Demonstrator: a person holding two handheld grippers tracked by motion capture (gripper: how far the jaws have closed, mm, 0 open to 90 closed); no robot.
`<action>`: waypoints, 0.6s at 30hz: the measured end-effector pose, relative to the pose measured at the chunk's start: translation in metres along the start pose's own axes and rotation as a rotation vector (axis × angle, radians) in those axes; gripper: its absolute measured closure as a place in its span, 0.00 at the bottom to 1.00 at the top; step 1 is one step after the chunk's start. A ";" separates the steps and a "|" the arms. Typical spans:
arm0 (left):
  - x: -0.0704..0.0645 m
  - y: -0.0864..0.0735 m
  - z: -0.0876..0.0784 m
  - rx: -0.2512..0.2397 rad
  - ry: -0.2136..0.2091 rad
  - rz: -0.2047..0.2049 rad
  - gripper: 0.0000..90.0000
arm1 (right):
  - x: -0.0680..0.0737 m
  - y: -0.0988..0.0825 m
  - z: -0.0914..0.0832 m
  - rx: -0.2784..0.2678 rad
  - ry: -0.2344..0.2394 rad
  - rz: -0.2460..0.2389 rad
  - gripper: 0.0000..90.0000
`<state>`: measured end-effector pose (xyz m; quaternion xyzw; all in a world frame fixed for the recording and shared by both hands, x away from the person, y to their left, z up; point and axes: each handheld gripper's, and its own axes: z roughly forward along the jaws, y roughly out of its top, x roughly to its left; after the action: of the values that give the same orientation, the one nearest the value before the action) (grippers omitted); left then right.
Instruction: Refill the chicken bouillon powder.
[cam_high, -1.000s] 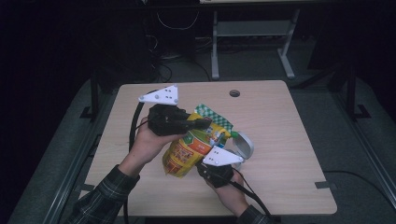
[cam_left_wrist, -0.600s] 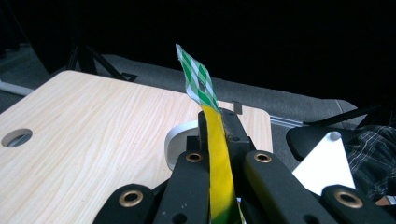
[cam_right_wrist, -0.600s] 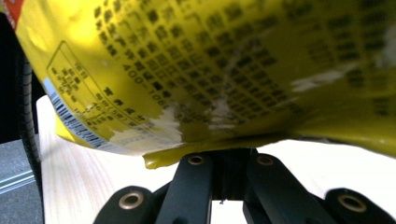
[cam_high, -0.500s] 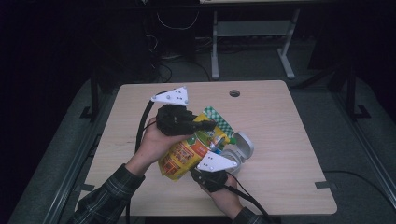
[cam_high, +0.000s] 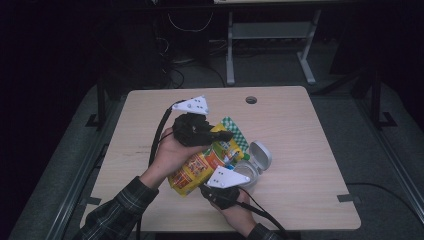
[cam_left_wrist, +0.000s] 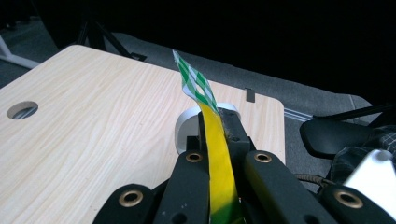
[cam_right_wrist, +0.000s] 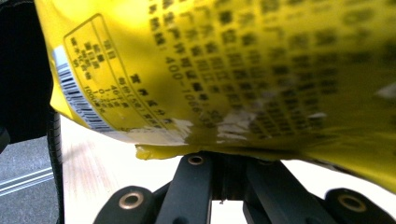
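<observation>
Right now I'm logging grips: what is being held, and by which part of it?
The yellow snack bag is held by both. The left gripper pinches its green-checked top edge; the right gripper clamps its bottom edge. The bag hangs above the table.

Each black gripper, the left gripper (cam_high: 220, 135) and the right gripper (cam_high: 216, 192), carries a pale three-cornered plate and trails a black cable. Brass-ringed screws stud the jaw arms. The person's sleeves (cam_high: 117, 210) are dark plaid.

Dim lab or office: wooden desk (cam_high: 300, 130), floor cables (cam_high: 185, 22), metal stand (cam_high: 270, 35).
</observation>
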<state>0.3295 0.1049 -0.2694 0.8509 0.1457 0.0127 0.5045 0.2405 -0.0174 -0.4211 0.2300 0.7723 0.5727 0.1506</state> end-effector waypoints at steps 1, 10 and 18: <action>0.000 -0.001 0.001 -0.002 0.003 -0.008 1.00 | 0.000 0.000 0.000 0.000 0.002 0.001 1.00; 0.002 -0.005 0.011 0.049 0.035 -0.031 1.00 | 0.004 -0.005 0.003 0.002 0.029 0.007 1.00; 0.002 -0.005 0.020 0.094 0.054 -0.023 1.00 | 0.006 -0.004 0.003 0.001 0.049 -0.006 1.00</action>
<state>0.3340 0.0904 -0.2843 0.8713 0.1696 0.0230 0.4599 0.2364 -0.0127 -0.4262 0.2138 0.7768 0.5771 0.1333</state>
